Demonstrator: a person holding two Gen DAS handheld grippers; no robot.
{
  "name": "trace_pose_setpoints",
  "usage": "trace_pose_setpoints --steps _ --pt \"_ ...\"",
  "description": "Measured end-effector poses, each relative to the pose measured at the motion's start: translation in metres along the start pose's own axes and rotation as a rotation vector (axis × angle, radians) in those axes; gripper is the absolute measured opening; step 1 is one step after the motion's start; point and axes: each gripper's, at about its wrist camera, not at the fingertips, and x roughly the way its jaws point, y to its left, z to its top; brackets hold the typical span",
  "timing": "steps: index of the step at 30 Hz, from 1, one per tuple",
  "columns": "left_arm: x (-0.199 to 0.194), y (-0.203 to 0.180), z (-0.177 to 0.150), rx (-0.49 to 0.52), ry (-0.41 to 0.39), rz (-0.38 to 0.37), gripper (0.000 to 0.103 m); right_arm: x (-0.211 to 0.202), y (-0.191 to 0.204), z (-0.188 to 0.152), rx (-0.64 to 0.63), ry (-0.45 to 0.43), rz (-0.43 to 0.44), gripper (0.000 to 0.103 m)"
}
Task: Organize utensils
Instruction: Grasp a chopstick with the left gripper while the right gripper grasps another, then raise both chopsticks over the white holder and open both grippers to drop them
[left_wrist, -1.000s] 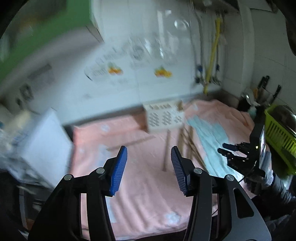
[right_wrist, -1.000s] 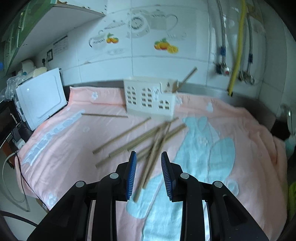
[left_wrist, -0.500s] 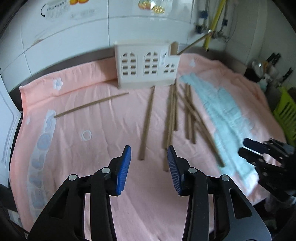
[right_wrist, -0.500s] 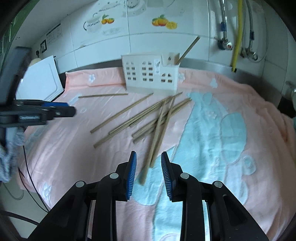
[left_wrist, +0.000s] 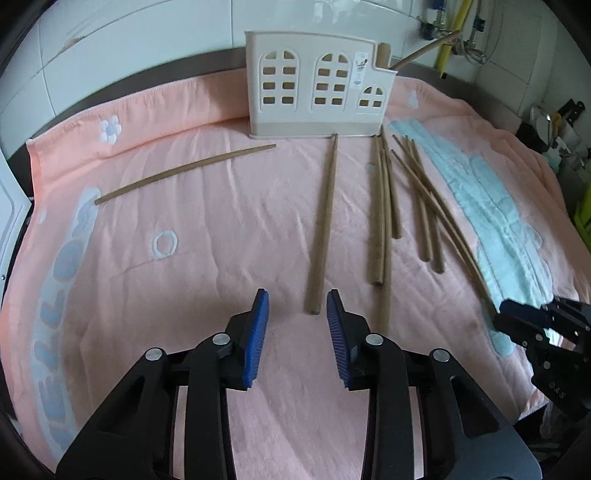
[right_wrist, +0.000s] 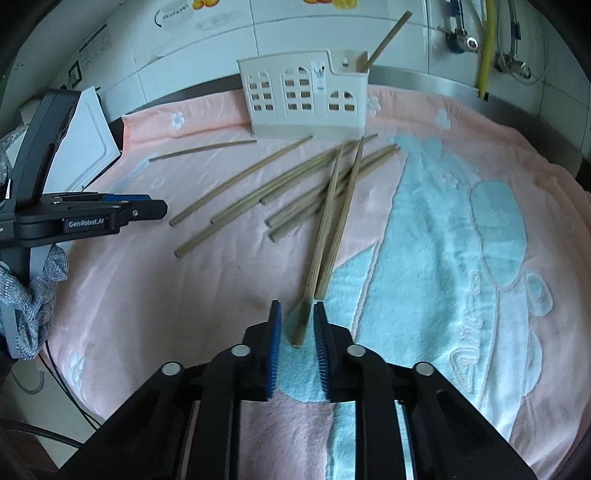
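Observation:
Several wooden chopsticks (right_wrist: 295, 184) lie scattered on a pink towel (left_wrist: 184, 240) in front of a cream utensil holder (left_wrist: 317, 85), which shows in the right wrist view too (right_wrist: 306, 96). One chopstick (right_wrist: 386, 37) stands in the holder's end slot. My left gripper (left_wrist: 297, 317) is open, its tips just short of the near end of a single chopstick (left_wrist: 323, 225). My right gripper (right_wrist: 297, 325) is open, its jaws on either side of the near end of a long chopstick (right_wrist: 321, 243), not closed on it.
A lone chopstick (left_wrist: 184, 170) lies apart at the left. A white appliance (right_wrist: 85, 147) stands at the towel's left edge. A tiled wall with pipes (right_wrist: 487, 44) is behind. A green basket (left_wrist: 583, 210) sits at the far right.
Both grippers have moved forward and lower toward the chopsticks. The right jaws now flank a chopstick's near end; the left tips have come close to the single chopstick.

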Motion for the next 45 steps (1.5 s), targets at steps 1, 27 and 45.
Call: trace_pose_setpoints --steps 1,27,45 --pt "0.002 0.0 0.001 -0.003 0.002 -0.001 0.031 0.002 0.0 -0.001 0.001 0.005 0.002 0.012" --pt "0.02 -0.019 0.018 0.057 -0.005 0.021 0.009 -0.058 -0.004 0.061 -0.039 -0.238 -0.079 0.007" --pt "-0.07 -0.012 0.099 0.049 -0.27 -0.042 0.005 -0.095 -0.005 0.171 -0.117 -0.393 -0.044 0.007"
